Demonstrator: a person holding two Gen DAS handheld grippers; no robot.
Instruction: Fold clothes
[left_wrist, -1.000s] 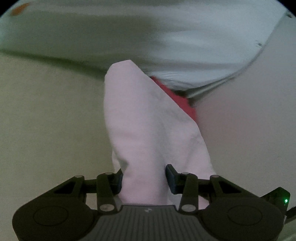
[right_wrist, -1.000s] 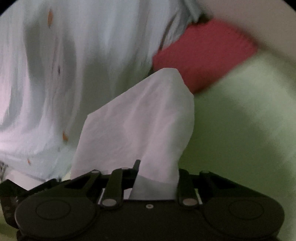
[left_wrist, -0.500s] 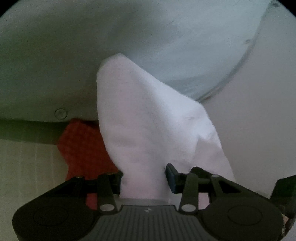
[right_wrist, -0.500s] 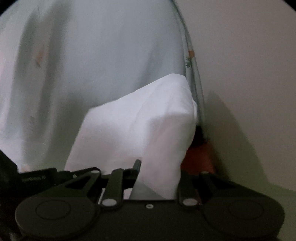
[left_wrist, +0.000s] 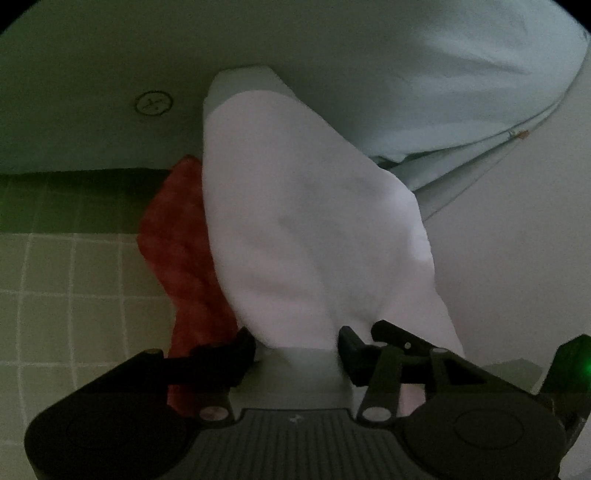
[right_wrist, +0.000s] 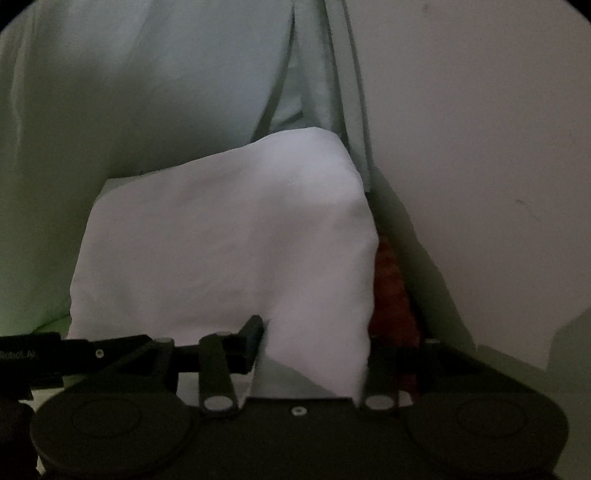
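Left gripper clamps white cloth | right gripper clamps it too

Both black grippers have round side discs, silver screws, linkage-driven fingers; the left's deck is ribbed

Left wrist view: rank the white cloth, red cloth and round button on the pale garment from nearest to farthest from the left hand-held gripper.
1. White cloth: pinched in the left hand-held gripper, centre.
2. Red cloth: just left, behind the white cloth.
3. Button: upper left, farthest.
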